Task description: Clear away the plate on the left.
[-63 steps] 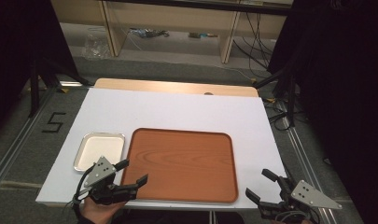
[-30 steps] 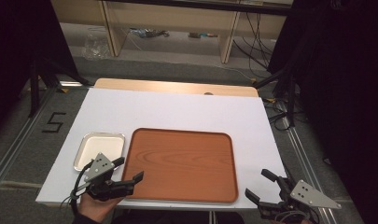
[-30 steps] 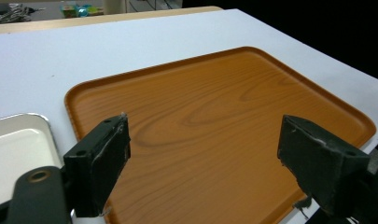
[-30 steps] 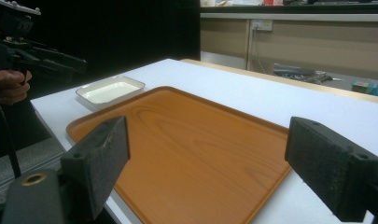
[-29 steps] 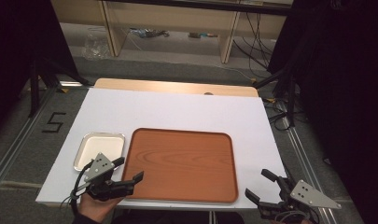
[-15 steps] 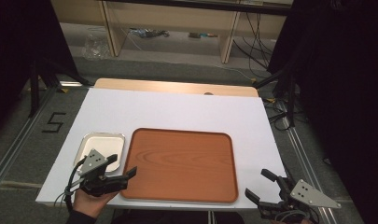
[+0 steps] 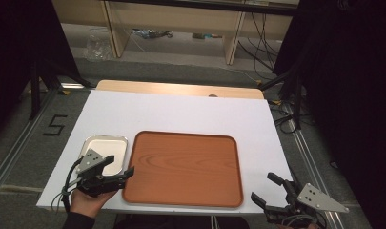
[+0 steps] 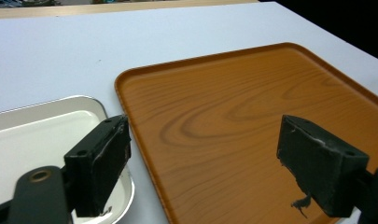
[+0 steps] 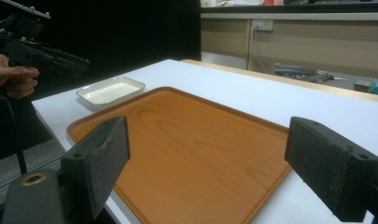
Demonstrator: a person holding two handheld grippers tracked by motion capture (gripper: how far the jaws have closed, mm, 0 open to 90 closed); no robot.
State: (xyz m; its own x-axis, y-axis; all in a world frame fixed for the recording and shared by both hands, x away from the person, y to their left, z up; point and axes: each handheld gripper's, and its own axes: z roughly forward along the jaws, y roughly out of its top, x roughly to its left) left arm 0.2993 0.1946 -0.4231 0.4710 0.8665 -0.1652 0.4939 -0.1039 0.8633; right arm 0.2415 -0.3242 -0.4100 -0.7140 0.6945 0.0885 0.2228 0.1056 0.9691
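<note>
From above, the white worktop (image 7: 181,109) carried a wooden tray (image 7: 183,167) near its front edge and a small metal dish (image 7: 105,151) just left of it. The left tongs (image 7: 116,167) hovered over the gap where dish and tray almost met, spread wide, one jaw toward the dish and one over the tray's near left corner. This looked like a line-up on the dish rim, though it could equally have been the tray's edge. The right tongs (image 7: 267,188) hung off the near right corner of the worktop, also spread, holding nothing and seemingly waiting their turn.

In the left gripper view, the dish (image 8: 42,126) sat empty behind one jaw, and the tray (image 8: 252,107) ran bare under the other.

In the right gripper view, the tray (image 9: 186,140) stretched between the wide-apart jaws. The dish (image 9: 111,91) lay at its far corner, with the hand (image 9: 11,79) holding the left tongs off beyond it.
</note>
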